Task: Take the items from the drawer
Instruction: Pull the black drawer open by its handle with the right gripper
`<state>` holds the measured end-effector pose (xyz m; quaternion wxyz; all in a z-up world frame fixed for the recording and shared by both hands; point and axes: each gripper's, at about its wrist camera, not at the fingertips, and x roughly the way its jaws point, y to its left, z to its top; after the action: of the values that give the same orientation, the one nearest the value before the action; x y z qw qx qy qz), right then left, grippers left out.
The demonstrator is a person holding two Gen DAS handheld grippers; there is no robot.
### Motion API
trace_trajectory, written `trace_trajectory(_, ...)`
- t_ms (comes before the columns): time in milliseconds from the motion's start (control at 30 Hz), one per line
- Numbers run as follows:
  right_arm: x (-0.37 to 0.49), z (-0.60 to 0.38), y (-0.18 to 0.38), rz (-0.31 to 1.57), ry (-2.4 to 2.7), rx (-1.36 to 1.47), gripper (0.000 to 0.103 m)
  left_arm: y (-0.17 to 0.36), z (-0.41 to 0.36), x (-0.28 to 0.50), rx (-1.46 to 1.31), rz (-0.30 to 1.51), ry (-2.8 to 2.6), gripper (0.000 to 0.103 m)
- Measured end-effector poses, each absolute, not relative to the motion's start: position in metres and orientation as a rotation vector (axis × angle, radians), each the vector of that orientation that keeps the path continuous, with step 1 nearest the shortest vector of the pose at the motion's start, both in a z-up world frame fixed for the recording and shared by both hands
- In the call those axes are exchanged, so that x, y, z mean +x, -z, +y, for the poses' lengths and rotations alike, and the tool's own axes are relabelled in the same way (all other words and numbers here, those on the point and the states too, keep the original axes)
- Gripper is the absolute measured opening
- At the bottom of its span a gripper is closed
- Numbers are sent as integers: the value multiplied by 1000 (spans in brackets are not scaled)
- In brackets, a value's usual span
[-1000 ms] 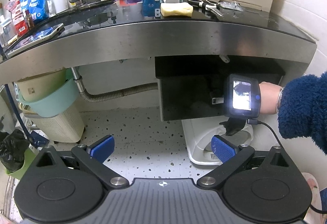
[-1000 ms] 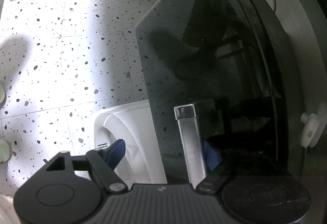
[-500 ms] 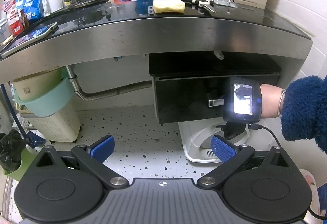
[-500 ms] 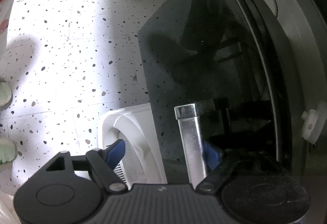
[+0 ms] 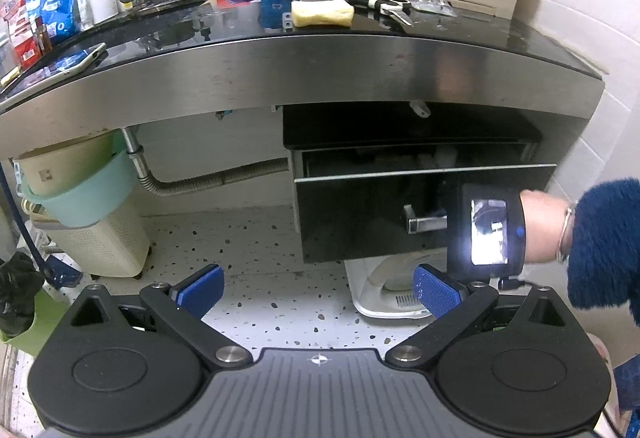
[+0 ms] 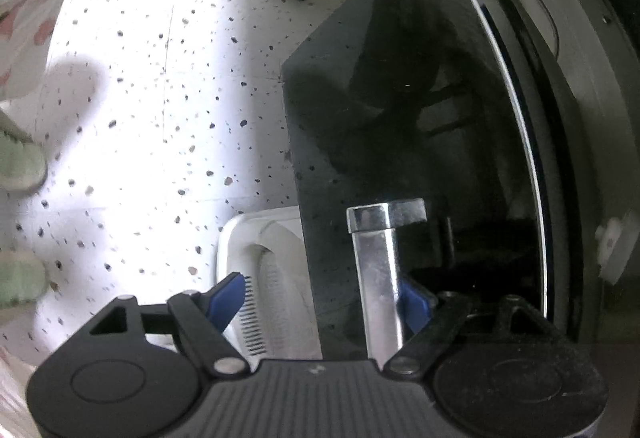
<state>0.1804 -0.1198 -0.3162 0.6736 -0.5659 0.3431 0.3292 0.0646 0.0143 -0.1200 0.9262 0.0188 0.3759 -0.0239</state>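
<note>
We record the glossy black drawer (image 5: 372,222) under the steel-fronted black countertop (image 5: 304,74) standing part-way out, a dark gap showing above its front panel; pale shapes sit inside that gap but we cannot tell what they are. The right gripper (image 6: 320,298) is at the drawer's square chrome bar handle (image 6: 378,278): its jaws are spread wide, one blue pad (image 6: 228,296) out over the floor side, the other (image 6: 414,304) tucked behind the handle between bar and drawer face. The bar lies between the two fingers; we cannot tell whether the inner pad presses on it, and the jaws are not clamped on it. In the left wrist view the same tool shows as a black body with a lit screen (image 5: 490,232) in a hand with a blue fleece sleeve (image 5: 604,246), just right of the handle (image 5: 426,222). The left gripper (image 5: 318,288) hangs well back from the drawer, fingers wide apart, holding nothing, over the speckled white floor (image 5: 248,250). A white plastic basin (image 5: 384,294) sits on the floor beneath the drawer. On the countertop lie a yellow sponge (image 5: 322,13) and black-handled scissors (image 5: 380,4).
</note>
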Motion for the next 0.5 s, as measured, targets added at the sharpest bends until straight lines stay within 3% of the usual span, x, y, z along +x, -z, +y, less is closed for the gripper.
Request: trace_trajectory(500,151,-124,304,791,-738,-1117,80,117,15,60,47,766,56,102)
